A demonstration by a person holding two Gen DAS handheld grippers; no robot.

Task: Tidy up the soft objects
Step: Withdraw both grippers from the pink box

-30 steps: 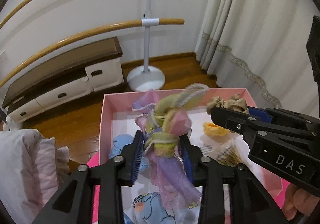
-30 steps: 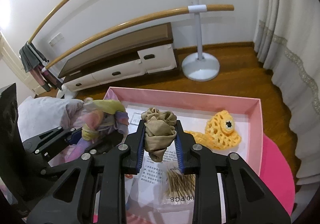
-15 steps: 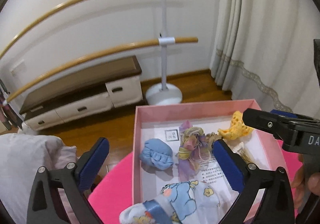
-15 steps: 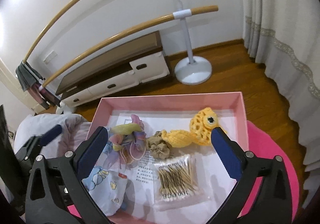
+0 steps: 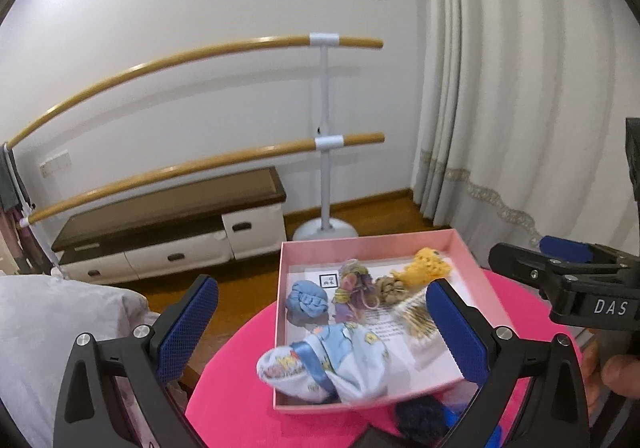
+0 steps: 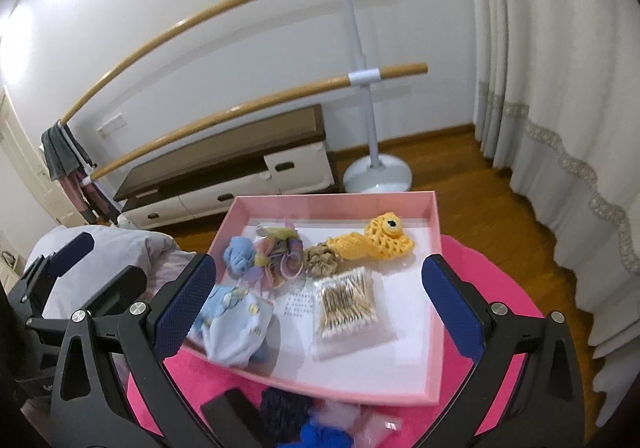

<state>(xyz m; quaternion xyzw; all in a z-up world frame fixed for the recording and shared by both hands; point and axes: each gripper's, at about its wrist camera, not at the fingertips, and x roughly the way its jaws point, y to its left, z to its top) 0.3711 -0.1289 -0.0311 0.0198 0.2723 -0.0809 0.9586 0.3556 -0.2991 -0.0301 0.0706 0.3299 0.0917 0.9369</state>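
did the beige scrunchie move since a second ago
Yes. The beige scrunchie was clamped in the right gripper above the pink box; now it lies on the box floor between the pastel scrunchie and yellow crochet piece.

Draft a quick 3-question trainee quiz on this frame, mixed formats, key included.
1. True or false: the left gripper holds the pastel scrunchie.
2. What lies directly between the pastel scrunchie and the yellow crochet piece? A) blue scrunchie B) tan scrunchie C) cotton swab bag
3. Fill in: all these sit inside the ____ box.

Key: 1 false, both grippers are open and empty; 2 B; 3 pink.
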